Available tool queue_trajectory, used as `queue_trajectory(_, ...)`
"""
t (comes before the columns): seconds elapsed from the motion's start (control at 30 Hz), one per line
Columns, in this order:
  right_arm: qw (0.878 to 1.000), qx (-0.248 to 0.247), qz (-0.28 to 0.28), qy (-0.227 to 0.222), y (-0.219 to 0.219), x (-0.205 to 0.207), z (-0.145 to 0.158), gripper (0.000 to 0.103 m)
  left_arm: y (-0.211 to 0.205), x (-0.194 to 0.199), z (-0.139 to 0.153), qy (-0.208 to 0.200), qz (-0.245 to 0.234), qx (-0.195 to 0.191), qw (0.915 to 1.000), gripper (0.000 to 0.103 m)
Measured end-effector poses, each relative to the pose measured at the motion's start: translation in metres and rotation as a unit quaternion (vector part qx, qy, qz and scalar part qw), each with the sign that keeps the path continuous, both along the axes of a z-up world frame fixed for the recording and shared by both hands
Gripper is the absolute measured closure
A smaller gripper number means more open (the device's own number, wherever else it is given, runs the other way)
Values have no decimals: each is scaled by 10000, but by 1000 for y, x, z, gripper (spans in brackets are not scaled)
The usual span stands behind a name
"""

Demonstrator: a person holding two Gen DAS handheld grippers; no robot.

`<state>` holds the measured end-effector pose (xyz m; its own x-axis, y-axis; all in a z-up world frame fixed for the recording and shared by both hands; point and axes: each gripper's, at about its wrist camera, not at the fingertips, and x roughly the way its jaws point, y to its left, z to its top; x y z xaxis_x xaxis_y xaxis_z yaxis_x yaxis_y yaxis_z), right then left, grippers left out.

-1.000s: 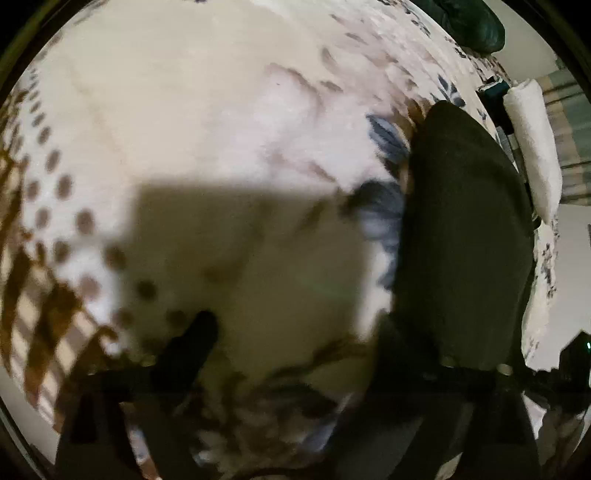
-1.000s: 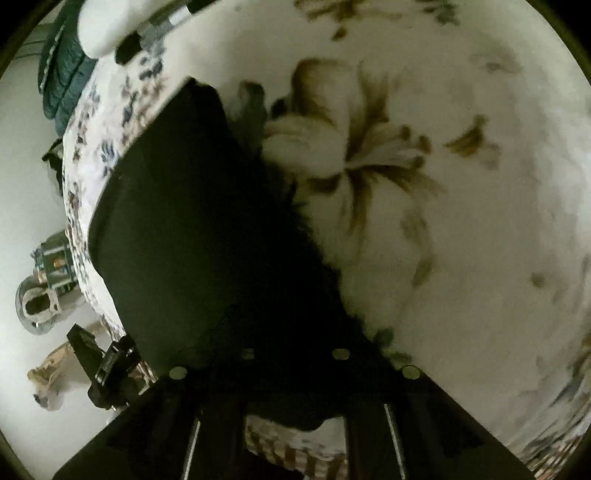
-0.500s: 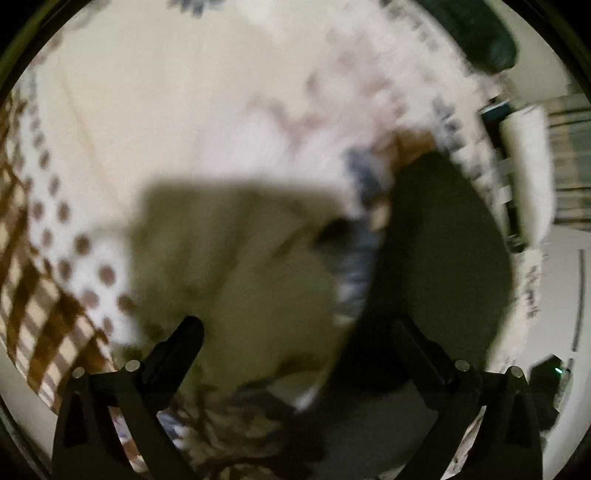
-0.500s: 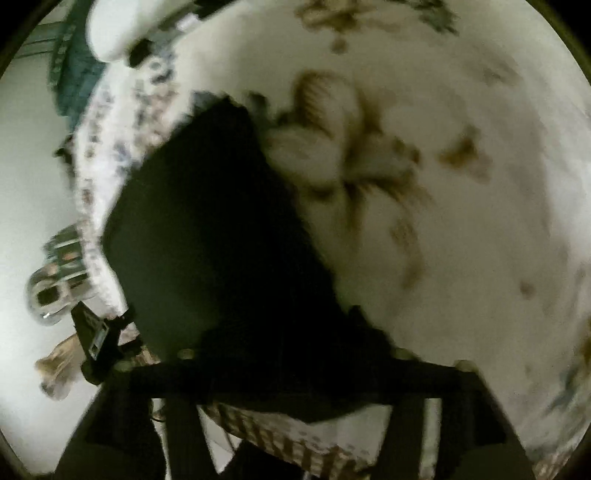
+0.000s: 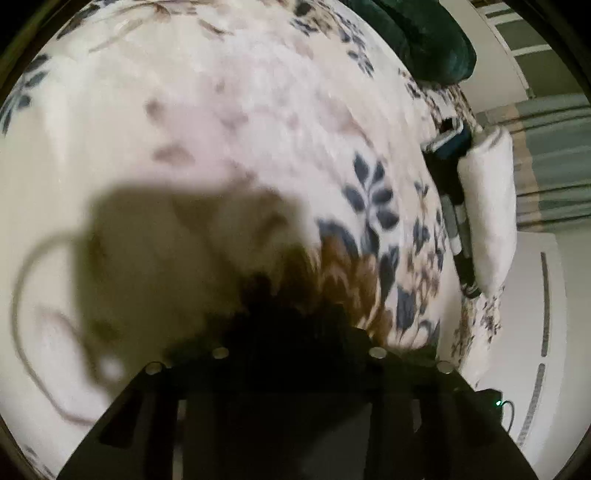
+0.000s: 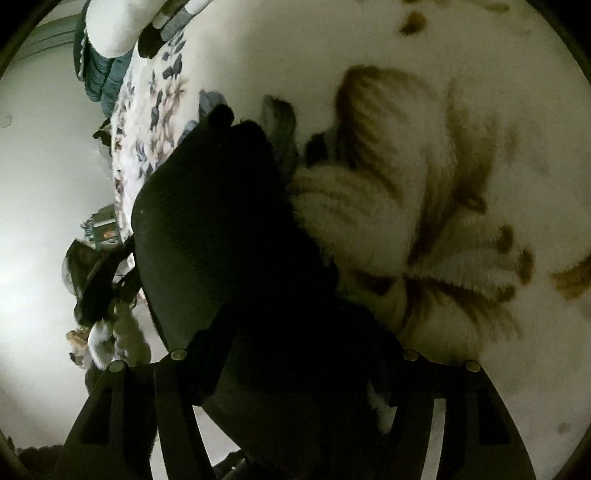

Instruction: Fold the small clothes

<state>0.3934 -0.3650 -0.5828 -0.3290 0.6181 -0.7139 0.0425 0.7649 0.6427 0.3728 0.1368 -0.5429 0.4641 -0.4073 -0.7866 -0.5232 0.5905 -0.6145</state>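
A bed covered by a fleecy white blanket point(image 5: 229, 122) printed with blue leaves and brown flowers is seen from both wrist views, and a small dark garment point(image 6: 207, 229) lies on it close to the bed's side edge, beyond which a pale floor is visible. In the right wrist view the garment is spread from the middle of the picture down towards the right gripper point(image 6: 295, 369), its upper end reaching a grey-blue leaf of the print and its right border lying along a large brown flower. The right gripper's jaws are spread wide, and dark cloth is seen between them; whether the pads press on it cannot be told, since fingers and fabric merge in the same darkness. In the left wrist view the left gripper point(image 5: 295, 354) is held over the blanket with its jaws closing, and a bunched mass of the dark garment point(image 5: 273, 314) is seen between them; the fingertips themselves are lost in the black, so contact with the cloth cannot be told for certain. A broad shadow is cast on the blanket to the upper left of that gripper. Towards the far corner of the bed a dark green cushion point(image 5: 424, 33) is laid, and along the bed's side edge a rolled white bundle point(image 5: 487, 206) is seen beside some striped items. Much of the left view is blurred.
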Motion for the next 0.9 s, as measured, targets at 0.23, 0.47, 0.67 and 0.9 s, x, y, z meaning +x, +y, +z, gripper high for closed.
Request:
queue_trajectory(0.23,9955,866,92,367,6,-2,-16,30,8,-73,14,-296,-49,-700,9971,25)
queue_trajectory(0.47,9883,1281,451,688,46,-8,-33,30,-39,-99,-22,-39,-400,-859,9955,25)
queue_trajectory(0.67,9934,1021,453,259,61,-13,-18,80,-63,-70,1,-188,-741,-337,9965,77)
queue_trajectory(0.9,9960,877,117,-160,63,-15,30,83,-64,-47,47,-210,-1173,-109,9928,83)
